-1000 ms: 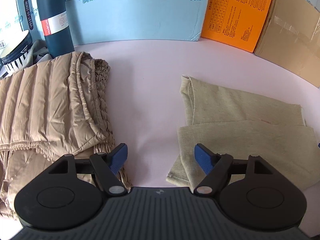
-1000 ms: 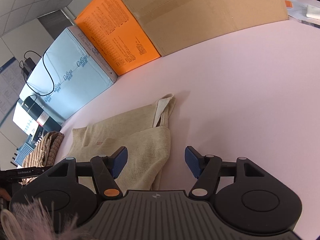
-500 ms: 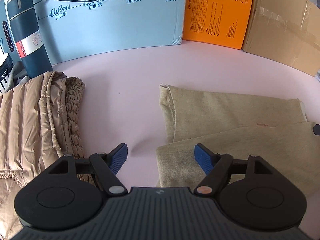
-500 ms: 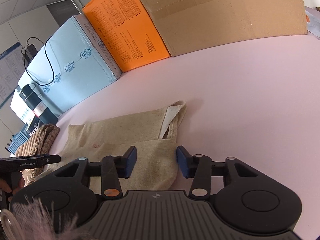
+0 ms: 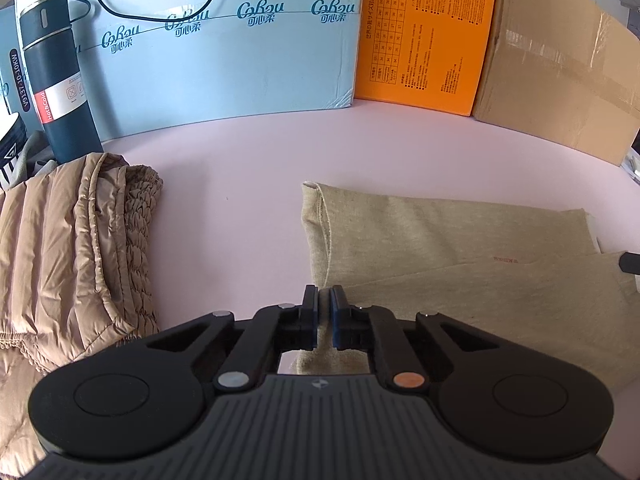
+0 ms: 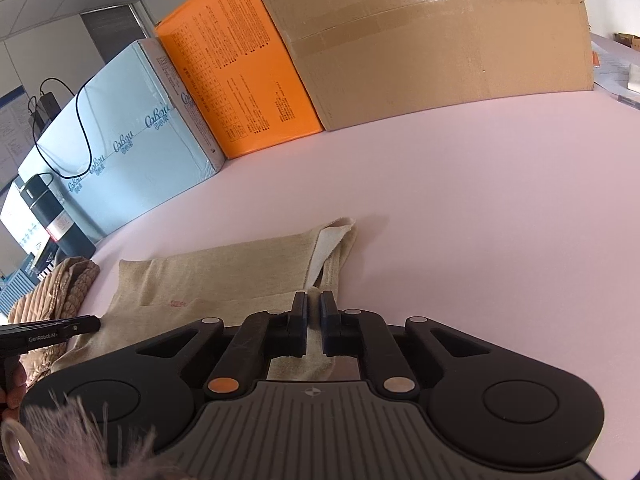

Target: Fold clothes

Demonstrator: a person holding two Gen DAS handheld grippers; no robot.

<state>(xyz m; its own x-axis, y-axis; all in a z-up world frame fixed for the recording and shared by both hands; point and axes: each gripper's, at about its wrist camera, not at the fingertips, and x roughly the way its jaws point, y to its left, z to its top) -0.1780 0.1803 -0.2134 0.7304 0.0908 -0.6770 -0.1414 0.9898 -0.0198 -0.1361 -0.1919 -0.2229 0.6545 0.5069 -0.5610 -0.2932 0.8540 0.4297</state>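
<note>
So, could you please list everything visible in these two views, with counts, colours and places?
Beige knit garment: one, beige, partly folded on the pink tabletop, right of centre.
Tan quilted puffer jacket: one, tan, on the left.
Dark blue insulated flask: one, navy with a red and white label, behind the jacket.
Light blue printed carton: one, along the back.
Black cable: one, draped over that carton.
Orange printed box: one, beside the carton.
Brown taped cardboard box: one, far right.
Left gripper: black, blue-padded fingers pinching the garment's near left edge.
Right gripper: black, pinching its near right edge.
</note>
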